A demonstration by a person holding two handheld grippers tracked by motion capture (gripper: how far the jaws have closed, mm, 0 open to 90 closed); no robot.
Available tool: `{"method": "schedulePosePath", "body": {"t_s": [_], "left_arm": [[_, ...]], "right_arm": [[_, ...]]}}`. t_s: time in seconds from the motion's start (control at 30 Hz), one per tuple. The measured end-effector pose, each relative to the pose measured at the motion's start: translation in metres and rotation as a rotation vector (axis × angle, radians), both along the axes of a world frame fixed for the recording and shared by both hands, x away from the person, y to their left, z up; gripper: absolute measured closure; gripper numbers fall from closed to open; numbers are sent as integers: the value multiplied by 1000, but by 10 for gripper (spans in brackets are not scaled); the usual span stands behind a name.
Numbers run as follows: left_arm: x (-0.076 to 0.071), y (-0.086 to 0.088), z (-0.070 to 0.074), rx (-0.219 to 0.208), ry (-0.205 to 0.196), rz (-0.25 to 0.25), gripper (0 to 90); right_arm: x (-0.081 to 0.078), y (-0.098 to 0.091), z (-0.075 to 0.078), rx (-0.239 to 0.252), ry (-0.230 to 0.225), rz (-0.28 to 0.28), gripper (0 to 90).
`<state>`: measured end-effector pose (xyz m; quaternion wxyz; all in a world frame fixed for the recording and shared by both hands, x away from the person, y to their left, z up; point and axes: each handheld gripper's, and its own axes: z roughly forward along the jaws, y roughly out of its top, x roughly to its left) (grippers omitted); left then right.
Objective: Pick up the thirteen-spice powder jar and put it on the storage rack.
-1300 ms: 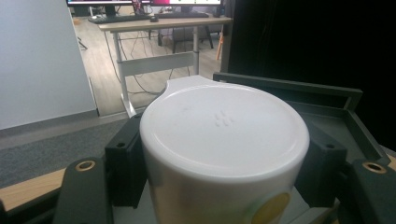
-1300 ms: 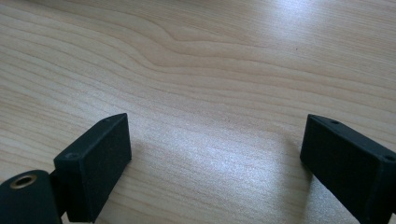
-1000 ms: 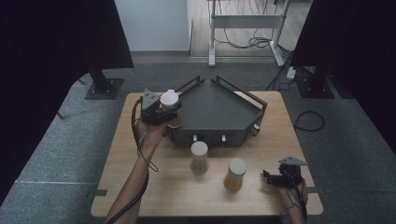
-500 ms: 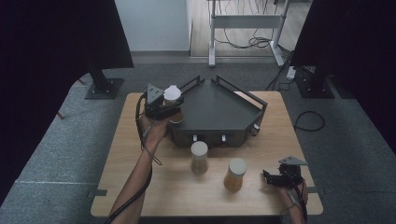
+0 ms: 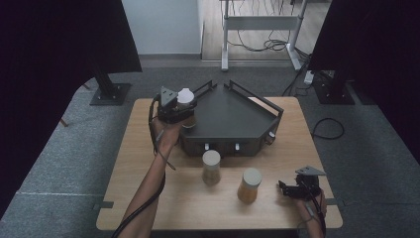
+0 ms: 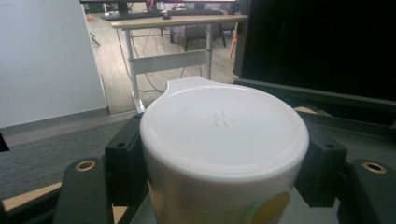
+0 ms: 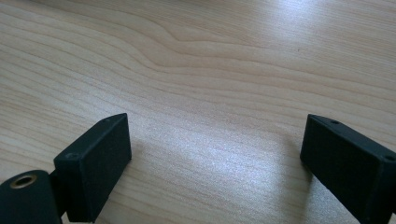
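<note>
The left gripper (image 5: 181, 108) was clamped on a white-lidded jar (image 6: 224, 140) at the dark tray's (image 5: 233, 111) nine o'clock edge; its round yellow sticker (image 6: 270, 209) bore no legible writing. The right gripper (image 5: 291, 188) rested released on the table (image 7: 210, 60), at three o'clock from two other jars (image 5: 249, 184).

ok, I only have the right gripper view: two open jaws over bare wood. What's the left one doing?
Observer: The left gripper is shut on a white-lidded jar, at the left edge of the dark tray.
Operator: Is the jar in the tray?
Observer: It sits over the tray's left rim; I can't tell whether it rests on anything.
Operator: Any other jars?
Observer: Two, standing upright on the table in front of the tray: a paler one and an amber one.
Operator: Which is nearer my right gripper?
Observer: The amber one, apart from the jaws.
</note>
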<state>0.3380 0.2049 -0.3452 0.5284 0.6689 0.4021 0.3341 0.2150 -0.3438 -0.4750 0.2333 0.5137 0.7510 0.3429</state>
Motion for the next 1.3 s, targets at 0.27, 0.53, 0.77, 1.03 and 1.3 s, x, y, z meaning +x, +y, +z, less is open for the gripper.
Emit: {"method": "schedulePosePath", "body": {"t_s": [0.27,0.53,0.77,1.03,1.3], "left_arm": [[7,-3,-9,-6,14,24,305],[8,-5,-11,9,7,31,305],[5,-8,-14,19,-10,33,303],[7,-6,-14,16,-11,29,301],[6,-3,-13,-8,-34,26,203]], "right_arm": [[0,0,0,0,0,1,81],[0,0,0,0,0,2,81],[0,0,0,0,0,3,81],[0,0,0,0,0,4,81],[0,0,0,0,0,5,82]]}}
